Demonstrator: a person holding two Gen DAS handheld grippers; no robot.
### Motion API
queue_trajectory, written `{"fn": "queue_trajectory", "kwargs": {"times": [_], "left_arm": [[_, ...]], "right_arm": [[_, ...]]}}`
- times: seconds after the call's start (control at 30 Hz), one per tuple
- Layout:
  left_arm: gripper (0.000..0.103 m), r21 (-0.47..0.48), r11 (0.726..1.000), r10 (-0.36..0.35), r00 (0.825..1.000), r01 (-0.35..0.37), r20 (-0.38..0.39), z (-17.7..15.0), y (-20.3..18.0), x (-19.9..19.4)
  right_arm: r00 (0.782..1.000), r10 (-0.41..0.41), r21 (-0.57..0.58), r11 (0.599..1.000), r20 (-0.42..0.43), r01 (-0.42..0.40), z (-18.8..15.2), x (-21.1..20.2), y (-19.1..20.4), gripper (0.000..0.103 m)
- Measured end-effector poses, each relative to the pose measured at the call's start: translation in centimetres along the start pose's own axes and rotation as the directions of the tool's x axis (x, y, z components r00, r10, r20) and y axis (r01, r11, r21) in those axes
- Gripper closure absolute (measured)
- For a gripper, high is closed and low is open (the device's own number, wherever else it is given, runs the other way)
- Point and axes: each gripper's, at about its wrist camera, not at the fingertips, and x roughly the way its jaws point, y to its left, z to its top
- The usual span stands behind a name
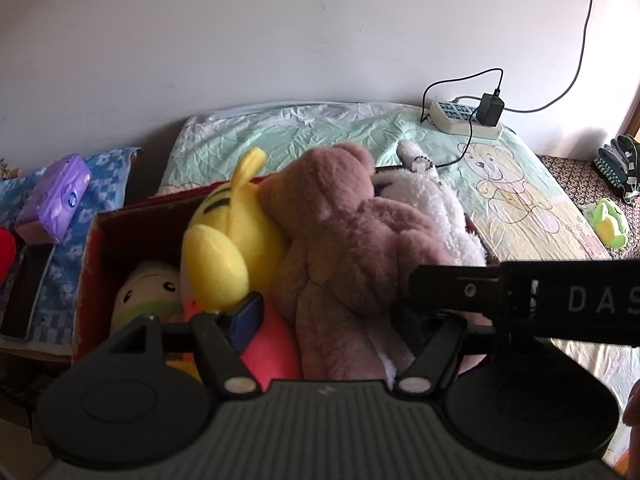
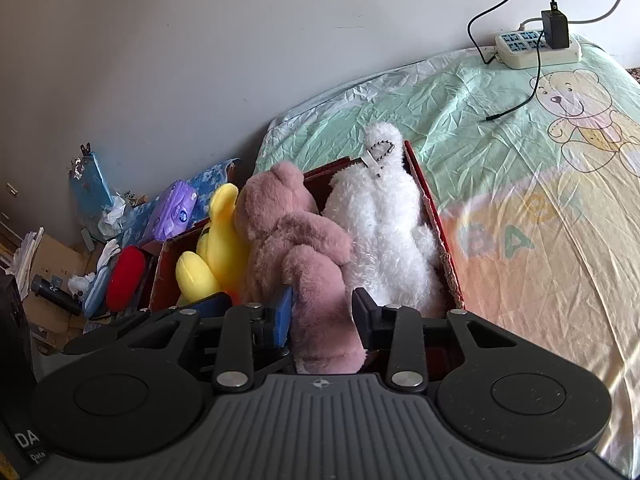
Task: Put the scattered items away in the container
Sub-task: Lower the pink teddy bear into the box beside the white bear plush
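Observation:
A red cardboard box (image 1: 90, 264) (image 2: 432, 216) on the bed holds a pink teddy bear (image 1: 344, 240) (image 2: 288, 232), a yellow plush (image 1: 224, 248) (image 2: 220, 248), a white plush (image 1: 440, 208) (image 2: 384, 232) and a small plush with a face (image 1: 148, 288). My right gripper (image 2: 322, 314) is shut on the pink bear's leg, with a pad pressed on each side. My left gripper (image 1: 328, 312) straddles the bear's lower body. Its left pad (image 1: 248, 316) stands clear of the bear, beside the yellow plush. Its right finger is hidden behind the right gripper's black body (image 1: 520, 292).
A green plush (image 1: 608, 224) lies at the far right beyond the bed's edge. A power strip (image 1: 464, 120) (image 2: 536, 48) with a charger and cable sits at the bed's far corner. Left of the box are a purple tissue pack (image 1: 56, 196) (image 2: 172, 212), a red object (image 2: 126, 280) and floor clutter.

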Motion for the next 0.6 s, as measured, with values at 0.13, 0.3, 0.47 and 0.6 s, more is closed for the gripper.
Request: {"fn": "queue_trajectory", "kwargs": {"times": [0.13,0.3,0.47,0.6], "left_arm": [[0.031,0.025,0.999,0.032,0.999,-0.032,-0.015,0.0,-0.4,-0.3],[0.033,0.021,0.999,0.048,0.999,-0.047,-0.027,0.1,0.0,-0.7],[0.035,0.048,0.996,0.08,0.996,-0.078,-0.032,-0.1,0.2,-0.9],[0.034,0.037,0.996,0.08,0.996,-0.078,-0.038,-0.2,0.6,-0.5]], "right_arm": [[1.0,-0.016,-0.02,1.0,-0.01,0.016,0.0,0.2,0.8,0.07],[0.998,-0.038,-0.026,0.999,-0.042,0.037,-0.1,1.2,1.4,0.07],[0.998,-0.04,-0.029,0.999,-0.057,0.038,-0.2,1.7,1.8,0.071],[0.997,-0.044,-0.023,0.999,-0.065,0.043,-0.4,2.0,1.7,0.071]]}}
